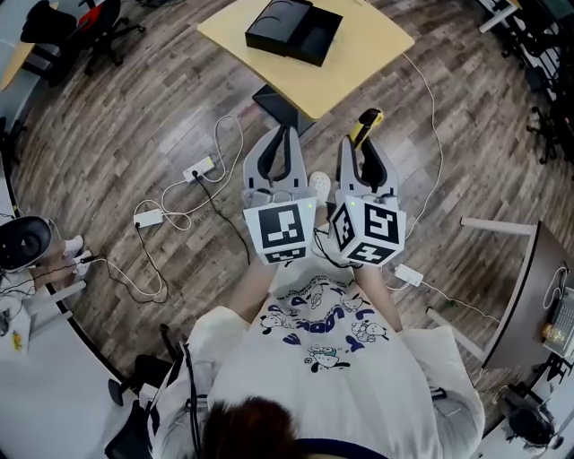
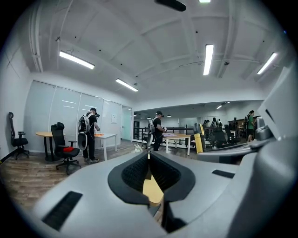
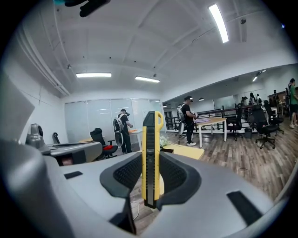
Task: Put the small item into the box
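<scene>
A yellow and black utility knife stands upright between the jaws of my right gripper, which is shut on it. In the right gripper view the knife rises above the gripper, with its hanging loop on top. My left gripper hangs beside it, its jaws together and empty; in its own view the left gripper shows only a narrow slit. Ahead, an open black box lies on a yellow table. Both grippers are held short of the table, above the floor.
Power strips and cables trail across the wooden floor to the left. Office chairs stand at the back left. A dark table is at the right. In the gripper views, people stand at distant desks.
</scene>
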A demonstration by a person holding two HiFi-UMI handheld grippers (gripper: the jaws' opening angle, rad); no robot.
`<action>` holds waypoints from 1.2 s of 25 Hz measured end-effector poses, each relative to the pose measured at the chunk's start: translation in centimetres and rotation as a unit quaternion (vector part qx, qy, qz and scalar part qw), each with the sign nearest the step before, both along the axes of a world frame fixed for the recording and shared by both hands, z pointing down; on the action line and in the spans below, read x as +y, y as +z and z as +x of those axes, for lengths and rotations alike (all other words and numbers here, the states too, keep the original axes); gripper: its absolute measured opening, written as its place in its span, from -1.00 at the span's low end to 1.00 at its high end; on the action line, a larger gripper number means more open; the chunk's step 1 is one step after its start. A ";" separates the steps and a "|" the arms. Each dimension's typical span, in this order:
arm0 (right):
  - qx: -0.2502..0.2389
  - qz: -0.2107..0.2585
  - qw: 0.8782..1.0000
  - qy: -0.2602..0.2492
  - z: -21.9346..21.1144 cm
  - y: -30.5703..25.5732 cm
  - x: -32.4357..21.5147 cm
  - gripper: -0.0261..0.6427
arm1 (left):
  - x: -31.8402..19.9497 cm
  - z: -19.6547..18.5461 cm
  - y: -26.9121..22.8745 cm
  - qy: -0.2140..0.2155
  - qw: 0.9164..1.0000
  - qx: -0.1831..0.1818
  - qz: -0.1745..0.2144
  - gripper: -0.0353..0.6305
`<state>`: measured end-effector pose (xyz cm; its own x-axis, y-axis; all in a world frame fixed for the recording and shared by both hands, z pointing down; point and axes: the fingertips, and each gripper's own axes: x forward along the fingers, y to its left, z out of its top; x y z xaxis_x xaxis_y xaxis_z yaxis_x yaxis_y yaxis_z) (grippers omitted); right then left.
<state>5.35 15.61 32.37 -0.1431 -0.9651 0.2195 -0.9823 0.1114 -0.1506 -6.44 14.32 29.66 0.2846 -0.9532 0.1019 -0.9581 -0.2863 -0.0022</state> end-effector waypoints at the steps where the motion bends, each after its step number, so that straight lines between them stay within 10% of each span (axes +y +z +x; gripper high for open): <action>1: 0.000 -0.002 1.000 0.000 0.1 0.2 -0.5 -0.53 | -0.5 0.1 0.2 0.000 1.000 0.000 -0.002 -0.82; 30: -0.030 -0.032 0.997 -0.056 4.8 0.5 -25.7 -0.53 | -23.7 4.6 0.2 -0.066 0.998 -0.014 -0.018 -0.82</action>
